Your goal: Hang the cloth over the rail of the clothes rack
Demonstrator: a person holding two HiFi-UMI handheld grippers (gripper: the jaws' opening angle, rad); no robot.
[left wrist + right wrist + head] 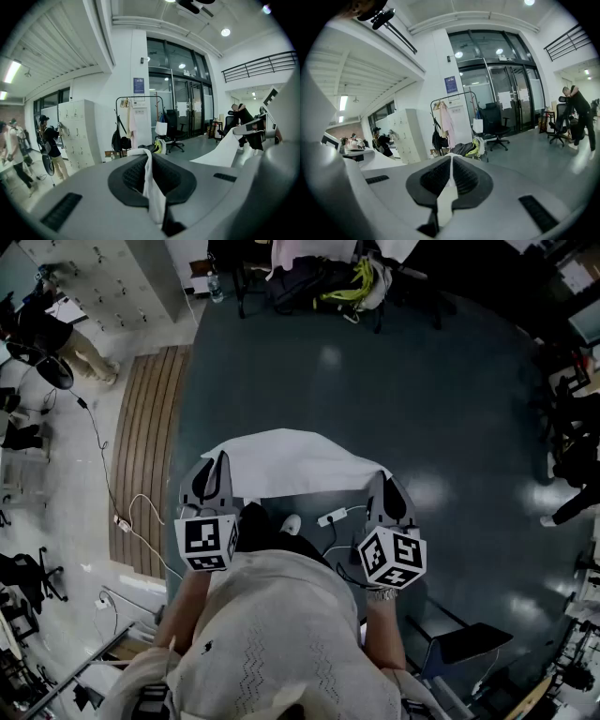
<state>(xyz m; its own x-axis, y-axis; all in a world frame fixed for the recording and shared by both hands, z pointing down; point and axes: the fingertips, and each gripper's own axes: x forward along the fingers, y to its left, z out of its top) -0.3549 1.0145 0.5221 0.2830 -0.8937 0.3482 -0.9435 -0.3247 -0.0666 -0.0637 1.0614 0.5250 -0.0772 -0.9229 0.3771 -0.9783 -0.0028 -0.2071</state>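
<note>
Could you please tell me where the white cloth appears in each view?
Head view: the white cloth spans the centre, stretched between the left gripper and the right gripper.
Left gripper view: white cloth pinched between the closed jaws, lower centre, trailing right.
Right gripper view: thin strip pinched between the closed jaws, lower centre.
Shared landmark: the yellow-green bag on the floor, top of the head view, beyond the jaws in both gripper views.

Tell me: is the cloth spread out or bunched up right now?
Spread out: the white cloth stretches as a flat sheet between the left gripper and the right gripper, each shut on an edge.
</note>
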